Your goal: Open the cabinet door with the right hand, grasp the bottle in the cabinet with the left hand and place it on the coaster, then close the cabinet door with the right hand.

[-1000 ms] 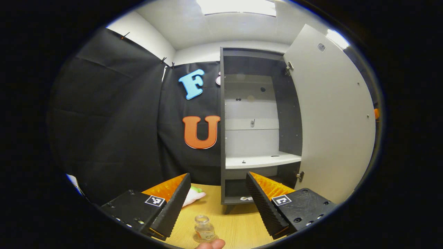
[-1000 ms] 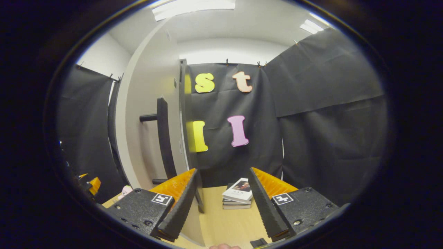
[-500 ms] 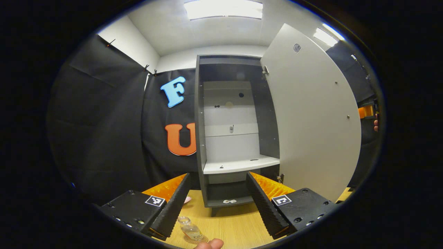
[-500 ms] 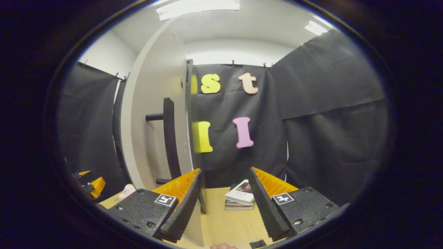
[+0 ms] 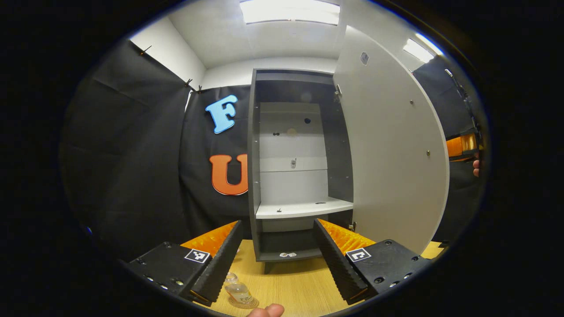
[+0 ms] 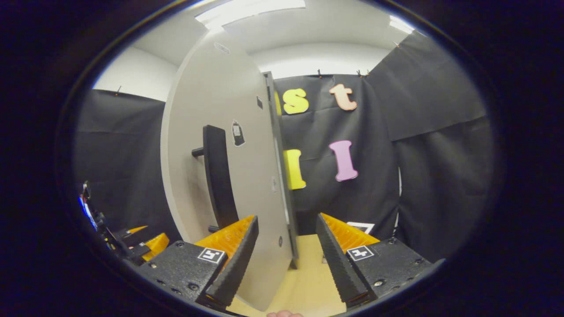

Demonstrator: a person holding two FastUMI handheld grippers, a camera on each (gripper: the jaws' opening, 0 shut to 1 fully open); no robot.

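The left gripper (image 5: pixel 278 255) is held wide open and empty above the wooden table (image 5: pixel 299 286). The bottle (image 5: pixel 238 291) stands on the coaster (image 5: pixel 251 304). The right gripper (image 6: pixel 286 255), wide open and empty, is seen beside the open cabinet door (image 6: pixel 233 176).

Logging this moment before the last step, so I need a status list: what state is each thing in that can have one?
Cabinet door: open, swung wide.
Cabinet: shelves bare.
Bottle: upright on the coaster, uncapped.
Left gripper: open, holding nothing.
Right gripper: open, the door's lower edge between its fingers, handle ungrasped.
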